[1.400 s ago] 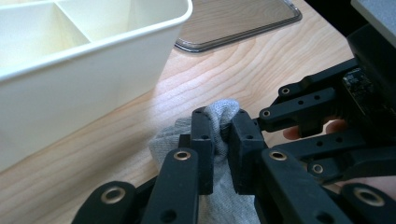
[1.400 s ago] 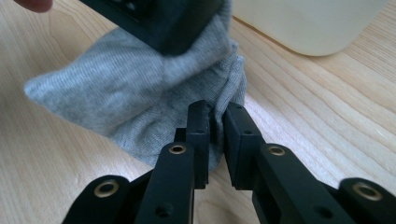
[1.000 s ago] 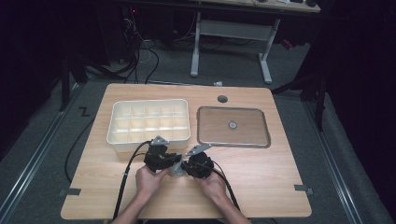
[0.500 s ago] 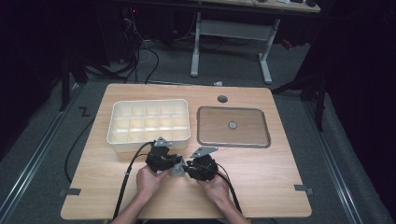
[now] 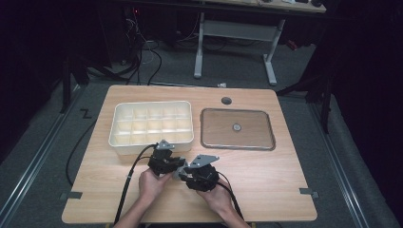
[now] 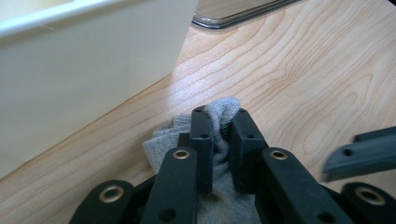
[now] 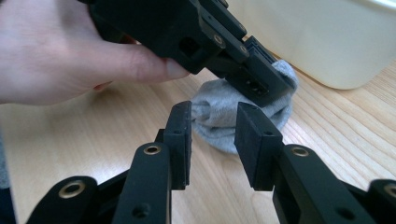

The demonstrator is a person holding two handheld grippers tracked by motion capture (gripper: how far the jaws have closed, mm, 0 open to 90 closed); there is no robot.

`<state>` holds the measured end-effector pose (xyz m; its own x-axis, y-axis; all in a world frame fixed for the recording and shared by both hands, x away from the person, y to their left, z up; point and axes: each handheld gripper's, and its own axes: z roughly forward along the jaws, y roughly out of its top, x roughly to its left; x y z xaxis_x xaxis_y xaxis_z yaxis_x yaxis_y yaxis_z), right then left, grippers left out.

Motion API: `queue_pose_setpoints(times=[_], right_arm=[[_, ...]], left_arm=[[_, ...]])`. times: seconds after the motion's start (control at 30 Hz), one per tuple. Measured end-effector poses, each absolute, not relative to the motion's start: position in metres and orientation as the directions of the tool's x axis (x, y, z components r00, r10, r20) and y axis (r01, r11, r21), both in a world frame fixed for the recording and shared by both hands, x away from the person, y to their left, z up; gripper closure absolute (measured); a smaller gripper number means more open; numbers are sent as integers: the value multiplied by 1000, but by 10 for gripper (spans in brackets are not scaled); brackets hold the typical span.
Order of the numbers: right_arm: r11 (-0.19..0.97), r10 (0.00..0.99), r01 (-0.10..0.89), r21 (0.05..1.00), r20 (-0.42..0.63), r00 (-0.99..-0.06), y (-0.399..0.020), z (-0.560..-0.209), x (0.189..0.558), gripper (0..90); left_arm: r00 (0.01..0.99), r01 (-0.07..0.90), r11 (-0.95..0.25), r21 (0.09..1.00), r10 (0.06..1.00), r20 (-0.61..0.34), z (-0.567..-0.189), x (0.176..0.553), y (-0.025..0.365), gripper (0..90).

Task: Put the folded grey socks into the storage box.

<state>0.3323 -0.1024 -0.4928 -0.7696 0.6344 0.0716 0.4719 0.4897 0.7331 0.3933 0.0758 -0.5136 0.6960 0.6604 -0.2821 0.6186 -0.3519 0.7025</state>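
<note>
One grey sock (image 7: 243, 109), bunched, long axis indeterminate. Left gripper (image 6: 219, 123) pinching sock; right gripper (image 7: 212, 140) spread, just opening, nothing between. Lower centre of worktop (image 5: 266, 171).

sock (image 6: 224, 114): lower part hidden behind fingers (image 6: 201, 140) | bin (image 6: 84, 70): cut off by edge

From up high, my bench (image 5: 266, 166) looks bright under a light from above, but the room all around it is very dark. That picture is a bit soft. Up close, the wood shines pale beside the white box (image 6: 84, 70). The box looks fuzzy there. My hand (image 7: 60, 56) looks blurry and very bright.
</note>
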Motion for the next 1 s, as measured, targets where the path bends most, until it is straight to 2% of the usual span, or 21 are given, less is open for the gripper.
queue_pose_setpoints(times=[0.07, 0.23, 0.4, 0.57, 0.8, 0.9, 1.0], right_arm=[[495, 638, 477, 726, 69, -767, -99, -497, 336, 689], [514, 631, 472, 716, 57, -773, -99, -508, 338, 864], [531, 633, 471, 705, 40, -773, -104, -515, 338, 892], [542, 647, 485, 686, 27, -762, -108, -527, 339, 897], [548, 636, 478, 686, 30, -771, -109, -524, 338, 882], [513, 640, 484, 709, 60, -766, -112, -517, 335, 784], [483, 641, 481, 732, 78, -764, -116, -509, 332, 729]], left_arm=[[698, 616, -352, 704, 659, -281, -514, 393, 76, 811], [701, 614, -354, 705, 655, -281, -514, 393, 76, 809], [709, 606, -359, 710, 649, -276, -514, 393, 76, 809], [718, 592, -357, 723, 641, -272, -517, 395, 78, 811], [717, 590, -357, 724, 644, -267, -517, 395, 77, 810], [711, 593, -349, 726, 650, -269, -517, 395, 77, 810], [708, 596, -346, 724, 652, -271, -517, 395, 76, 810]])
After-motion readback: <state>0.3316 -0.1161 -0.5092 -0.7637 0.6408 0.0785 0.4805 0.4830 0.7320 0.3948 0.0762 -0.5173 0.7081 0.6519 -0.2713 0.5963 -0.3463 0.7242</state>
